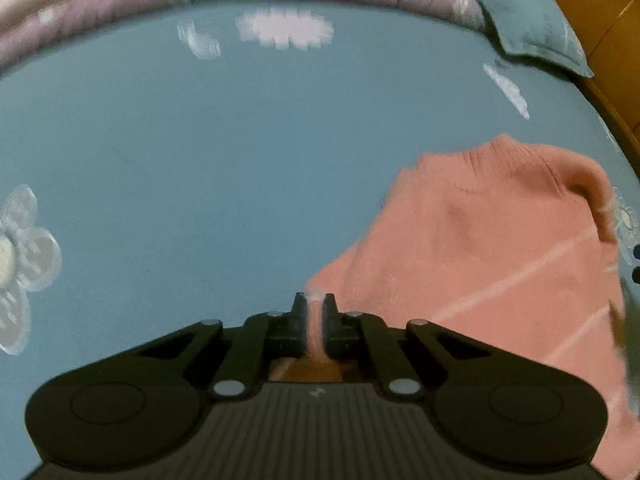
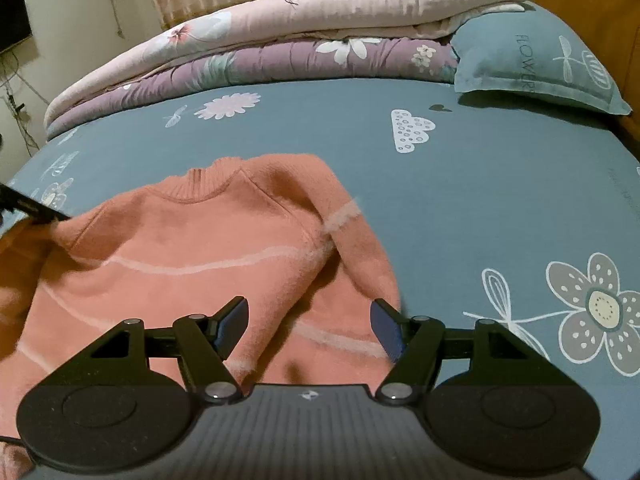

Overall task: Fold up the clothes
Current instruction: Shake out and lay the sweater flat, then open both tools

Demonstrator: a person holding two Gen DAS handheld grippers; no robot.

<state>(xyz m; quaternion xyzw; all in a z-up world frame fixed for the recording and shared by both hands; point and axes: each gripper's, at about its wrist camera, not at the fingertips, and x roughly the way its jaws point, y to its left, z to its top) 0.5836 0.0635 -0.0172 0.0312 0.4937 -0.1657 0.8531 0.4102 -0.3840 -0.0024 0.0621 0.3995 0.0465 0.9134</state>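
Observation:
A salmon-pink sweater [image 2: 192, 248] with thin white stripes lies on the blue bed sheet [image 2: 460, 208], collar toward the far side. In the left wrist view the sweater [image 1: 500, 240] spreads to the right. My left gripper [image 1: 314, 300] is shut on a fold of the sweater's fabric, which runs between the fingers. The left gripper also shows at the left edge of the right wrist view [image 2: 40, 212], at the sweater's left shoulder. My right gripper [image 2: 310, 316] is open and empty, just above the sweater's right sleeve [image 2: 360, 248], which lies folded over the body.
Folded quilts, pink [image 2: 304, 12] on purple [image 2: 280, 64], are stacked along the far side of the bed. A blue pillow [image 2: 532, 56] lies at the far right. A wooden bed frame [image 1: 600, 20] borders the right side. The sheet [image 1: 180, 180] stretches left of the sweater.

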